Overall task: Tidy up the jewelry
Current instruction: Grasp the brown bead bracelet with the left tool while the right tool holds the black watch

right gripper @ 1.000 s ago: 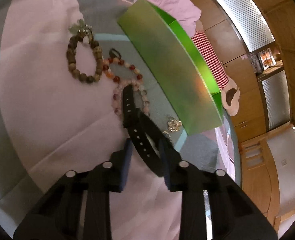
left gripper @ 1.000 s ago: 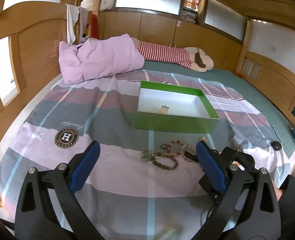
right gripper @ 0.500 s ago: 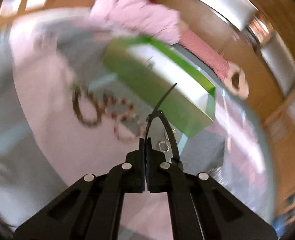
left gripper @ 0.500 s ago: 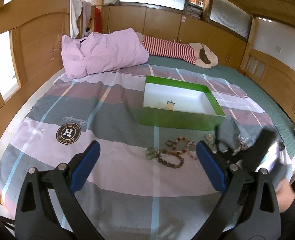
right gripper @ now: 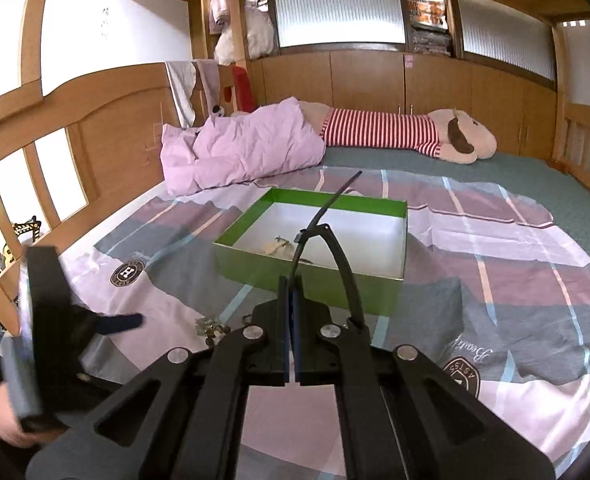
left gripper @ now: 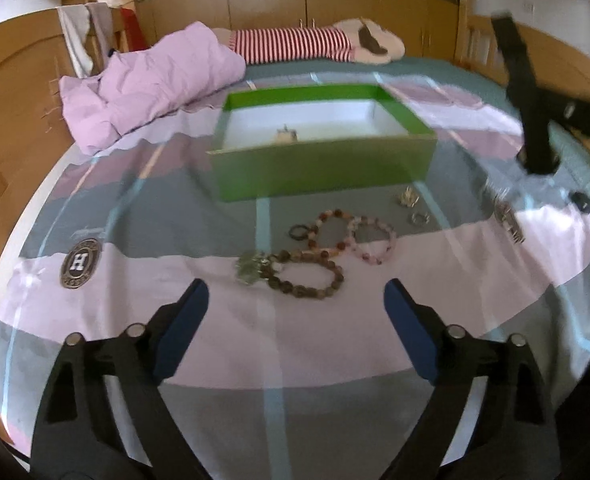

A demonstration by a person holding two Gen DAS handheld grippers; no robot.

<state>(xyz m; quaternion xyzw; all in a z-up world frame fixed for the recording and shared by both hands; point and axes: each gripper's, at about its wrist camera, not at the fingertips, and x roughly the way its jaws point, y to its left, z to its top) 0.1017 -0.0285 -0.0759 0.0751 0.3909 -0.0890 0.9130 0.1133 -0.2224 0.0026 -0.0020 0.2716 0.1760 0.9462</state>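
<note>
The open green cardboard box (left gripper: 323, 168) sits on the striped bedsheet (left gripper: 135, 304). At 6 o'clock from it lie three beaded bracelets (left gripper: 335, 252) (touching each other); the crumpled lilac quilt (left gripper: 151, 84) lies at 10 o'clock.

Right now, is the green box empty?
No: in the left wrist view a small pale trinket already lies on the white floor of the green box.

A round badge (left gripper: 79, 261) printed on the bedsheet (left gripper: 215, 320) bears a large "H"
</note>
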